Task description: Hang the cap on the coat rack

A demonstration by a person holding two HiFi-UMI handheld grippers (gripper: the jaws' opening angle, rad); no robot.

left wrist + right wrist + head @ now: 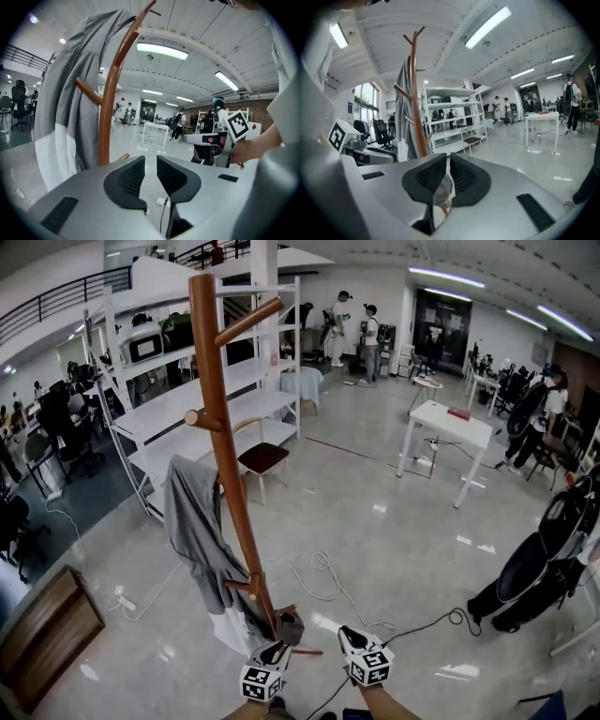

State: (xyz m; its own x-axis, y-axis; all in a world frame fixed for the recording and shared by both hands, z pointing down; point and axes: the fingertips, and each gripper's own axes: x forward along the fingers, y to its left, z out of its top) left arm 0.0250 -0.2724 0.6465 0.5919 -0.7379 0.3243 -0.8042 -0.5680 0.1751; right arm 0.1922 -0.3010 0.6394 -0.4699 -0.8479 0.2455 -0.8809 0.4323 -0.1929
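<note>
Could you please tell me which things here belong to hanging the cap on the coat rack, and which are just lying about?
For the job: coat rack; cap, probably the gray bundle at the rack's foot; left gripper; right gripper.
Lying about: gray garment on the rack; white shelving; white table; chair; floor cables; black bag.

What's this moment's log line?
coat rack: grey garment on it; cap: at its base, unhung; left gripper: open, empty; right gripper: narrow gap, hold unclear
</note>
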